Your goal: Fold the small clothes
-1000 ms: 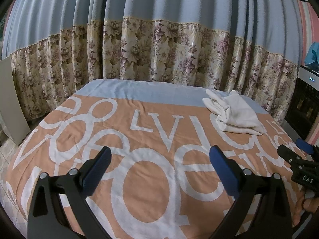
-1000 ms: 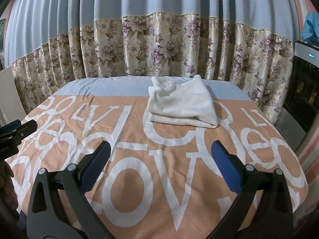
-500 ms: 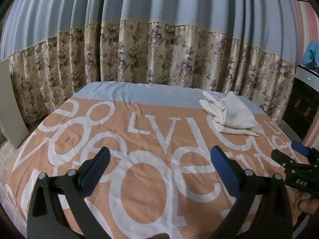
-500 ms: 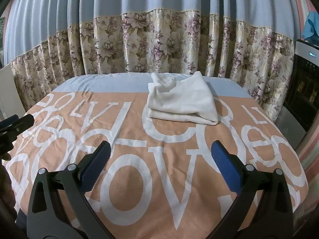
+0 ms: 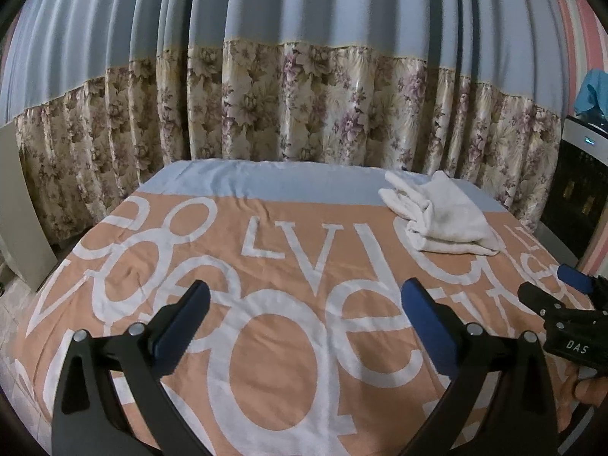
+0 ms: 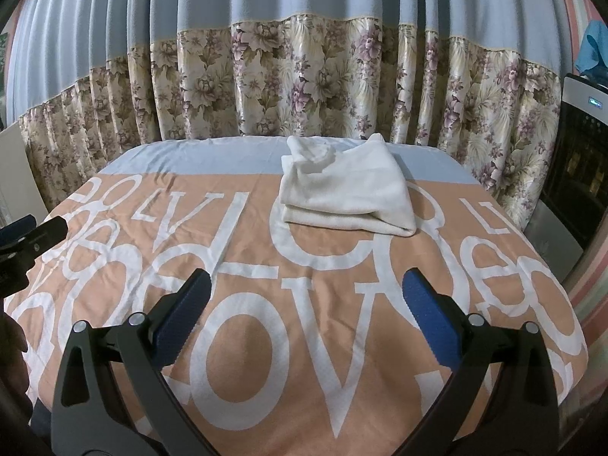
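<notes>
A folded white garment [image 5: 442, 218] lies at the far right of the bed in the left wrist view, and near the far middle [image 6: 347, 190] in the right wrist view. My left gripper [image 5: 304, 317] hovers open over the near part of the orange bedspread [image 5: 266, 250], well short of the garment, with nothing between its fingers. My right gripper [image 6: 306, 313] is also open and holds nothing, with the garment straight ahead beyond its tips. Each gripper shows at the other view's edge: the right gripper [image 5: 570, 304] and the left gripper [image 6: 26, 243].
A blue and floral curtain [image 6: 304, 76] hangs close behind the bed. A dark appliance [image 6: 577, 159] with a blue cloth [image 6: 594, 51] on top stands to the right. A pale board [image 5: 22, 205] leans at the left. The bedspread [image 6: 342, 304] has large white letters.
Both grippers have drawn back and risen slightly, so the garment looks smaller and farther. It has not moved on the bed. Both stay open.
</notes>
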